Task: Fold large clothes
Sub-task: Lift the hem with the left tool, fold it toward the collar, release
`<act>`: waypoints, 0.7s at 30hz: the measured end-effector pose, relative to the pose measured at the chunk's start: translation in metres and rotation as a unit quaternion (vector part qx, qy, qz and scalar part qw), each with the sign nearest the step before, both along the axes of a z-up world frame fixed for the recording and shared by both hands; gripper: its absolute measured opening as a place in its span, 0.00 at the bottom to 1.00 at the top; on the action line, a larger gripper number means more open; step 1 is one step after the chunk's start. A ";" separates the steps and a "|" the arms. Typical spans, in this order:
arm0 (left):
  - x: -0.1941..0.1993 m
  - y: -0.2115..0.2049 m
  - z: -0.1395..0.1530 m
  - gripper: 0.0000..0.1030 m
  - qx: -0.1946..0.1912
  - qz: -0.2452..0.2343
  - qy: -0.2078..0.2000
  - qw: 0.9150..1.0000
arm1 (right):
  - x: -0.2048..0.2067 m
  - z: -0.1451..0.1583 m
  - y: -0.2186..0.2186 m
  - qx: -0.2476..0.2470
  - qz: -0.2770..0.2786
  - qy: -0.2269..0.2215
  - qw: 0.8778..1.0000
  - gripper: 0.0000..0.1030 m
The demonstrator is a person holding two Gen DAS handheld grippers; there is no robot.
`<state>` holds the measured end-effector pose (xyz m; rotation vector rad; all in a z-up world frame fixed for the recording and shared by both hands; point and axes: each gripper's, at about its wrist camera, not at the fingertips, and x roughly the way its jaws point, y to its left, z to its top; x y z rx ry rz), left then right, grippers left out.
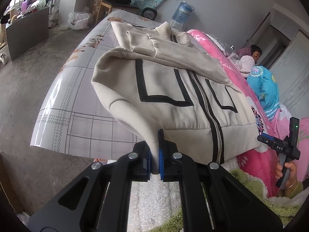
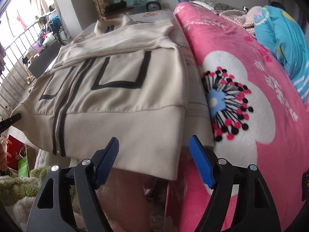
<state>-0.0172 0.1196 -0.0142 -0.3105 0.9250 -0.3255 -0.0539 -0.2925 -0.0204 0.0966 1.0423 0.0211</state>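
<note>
Across the middle of both frames lies my cream zip-front jacket with black rectangle trim (image 1: 173, 89), spread on a grey checked floral bedsheet (image 1: 81, 116) with its sleeves folded over the chest. Low in the left wrist frame, my left gripper (image 1: 156, 154) has its blue pads pressed together on a pulled-up fold of the jacket's hem corner, the cloth rising in a peak from the sheet into the jaws. At the bottom of the right wrist frame, my right gripper (image 2: 154, 164) has its jaws spread, with the jacket's lower hem band (image 2: 135, 131) lying just beyond the tips; nothing is pinched. A pink fleece blanket with a large white flower (image 2: 241, 96) fills the right of that frame, touching the jacket's edge.
</note>
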 end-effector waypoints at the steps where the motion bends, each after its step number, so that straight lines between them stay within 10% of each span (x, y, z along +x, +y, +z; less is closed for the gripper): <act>1: 0.000 0.000 -0.001 0.05 0.004 0.000 0.000 1.000 | -0.002 -0.003 -0.002 0.003 -0.003 0.007 1.000 0.64; 9: -0.001 0.001 -0.005 0.05 0.015 0.000 0.003 1.000 | -0.008 -0.025 -0.021 0.035 -0.042 0.032 0.998 0.54; 14: -0.002 0.002 -0.005 0.05 0.014 -0.004 0.000 1.000 | -0.009 -0.039 -0.034 0.106 -0.050 0.054 0.992 0.21; 21: -0.006 0.007 0.006 0.05 -0.008 -0.015 -0.023 1.000 | -0.015 0.009 -0.011 0.067 -0.012 0.011 0.998 0.06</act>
